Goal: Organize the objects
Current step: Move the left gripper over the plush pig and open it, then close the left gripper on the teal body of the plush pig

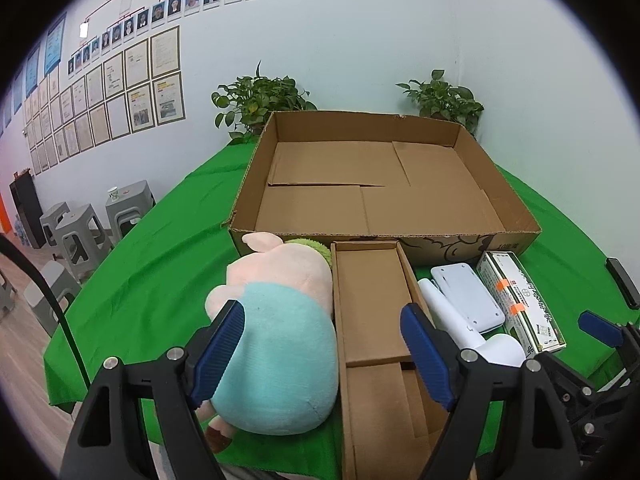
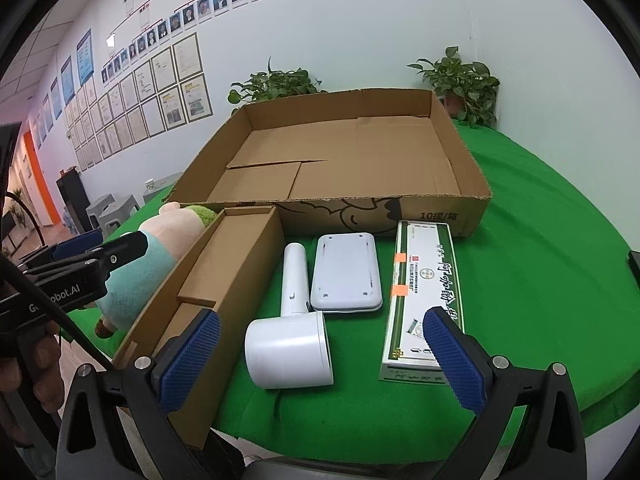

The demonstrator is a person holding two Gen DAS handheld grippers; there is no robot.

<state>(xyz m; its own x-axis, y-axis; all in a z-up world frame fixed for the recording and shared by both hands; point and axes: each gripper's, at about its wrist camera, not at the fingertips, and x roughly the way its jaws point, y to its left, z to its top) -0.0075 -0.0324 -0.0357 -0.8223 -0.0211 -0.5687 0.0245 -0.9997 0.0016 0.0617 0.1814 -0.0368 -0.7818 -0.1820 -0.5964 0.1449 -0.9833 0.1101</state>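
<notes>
A plush pig (image 1: 276,352) in a teal shirt lies on the green cloth, left of a narrow open cardboard box (image 1: 372,300). My left gripper (image 1: 324,354) stands open over both, its left pad against the pig's teal body and its right pad above the box. A white hair dryer (image 2: 288,344), a flat white device (image 2: 346,272) and a long green-and-white carton (image 2: 424,300) lie right of the narrow box (image 2: 240,264). My right gripper (image 2: 320,360) is wide open just above the dryer, holding nothing. Behind them sits a big shallow cardboard tray (image 2: 440,216) with nothing in it.
Two potted plants (image 1: 260,100) (image 1: 444,98) stand behind the tray (image 1: 248,168) by the wall. Grey stools (image 1: 80,236) are on the floor at the left. The round table's green cloth (image 2: 540,240) drops off near both grippers. A person's hand (image 2: 36,360) holds the left gripper (image 2: 100,246).
</notes>
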